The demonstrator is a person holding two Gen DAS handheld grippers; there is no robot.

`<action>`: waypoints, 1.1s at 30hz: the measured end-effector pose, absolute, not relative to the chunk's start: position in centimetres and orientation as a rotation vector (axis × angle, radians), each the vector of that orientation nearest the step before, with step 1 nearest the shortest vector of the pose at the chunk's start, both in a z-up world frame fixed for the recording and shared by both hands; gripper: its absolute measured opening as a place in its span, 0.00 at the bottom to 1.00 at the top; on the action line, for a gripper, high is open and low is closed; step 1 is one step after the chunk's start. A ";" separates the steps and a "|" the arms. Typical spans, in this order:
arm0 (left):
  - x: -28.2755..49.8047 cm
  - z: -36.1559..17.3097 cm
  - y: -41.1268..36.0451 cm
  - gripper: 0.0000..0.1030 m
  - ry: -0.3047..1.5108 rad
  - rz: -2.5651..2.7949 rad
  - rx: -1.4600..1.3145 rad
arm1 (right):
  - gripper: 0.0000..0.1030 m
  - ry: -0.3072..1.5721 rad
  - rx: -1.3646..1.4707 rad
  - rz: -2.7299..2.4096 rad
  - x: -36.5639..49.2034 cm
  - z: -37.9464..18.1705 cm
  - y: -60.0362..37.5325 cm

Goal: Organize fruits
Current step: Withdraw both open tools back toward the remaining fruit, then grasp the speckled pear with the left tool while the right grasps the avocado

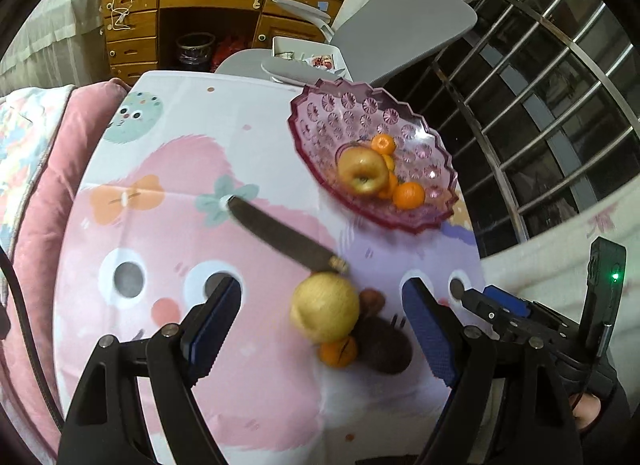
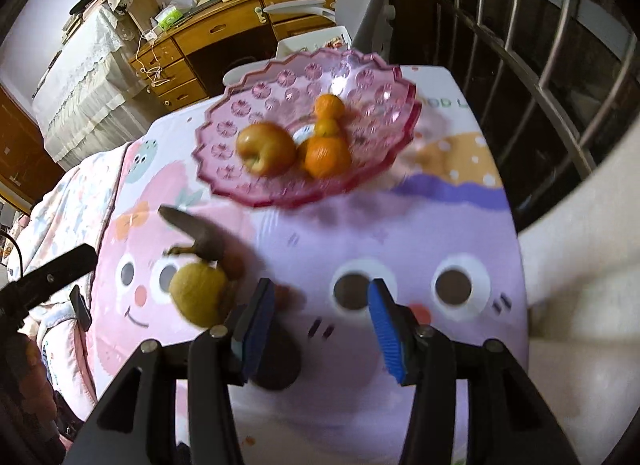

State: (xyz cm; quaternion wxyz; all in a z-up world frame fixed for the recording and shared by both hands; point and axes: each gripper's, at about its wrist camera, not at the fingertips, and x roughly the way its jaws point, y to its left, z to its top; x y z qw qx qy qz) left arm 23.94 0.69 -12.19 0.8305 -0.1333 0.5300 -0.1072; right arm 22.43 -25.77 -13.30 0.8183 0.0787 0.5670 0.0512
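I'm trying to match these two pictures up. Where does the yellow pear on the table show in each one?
Left wrist view: the yellow pear lies low in the middle, between the two blue pads, at the knife's near end.
Right wrist view: the pear sits left of centre, outside the pads.
Shared landmark: the pink glass bowl holding fruit, beyond the pear in both.

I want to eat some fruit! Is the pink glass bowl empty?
Not empty. The pink scalloped glass bowl holds a reddish-yellow apple and several small oranges.
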 end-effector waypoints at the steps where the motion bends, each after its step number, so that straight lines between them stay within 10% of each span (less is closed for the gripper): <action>1: 23.5 -12.1 1.1 0.80 1.128 -0.231 -0.278 | 0.51 1.211 0.170 0.105 21.6 -13.4 -25.4; 33: 25.3 -18.7 -4.0 0.80 1.501 -0.391 0.037 | 0.69 1.202 -0.112 0.191 15.8 -18.8 -19.1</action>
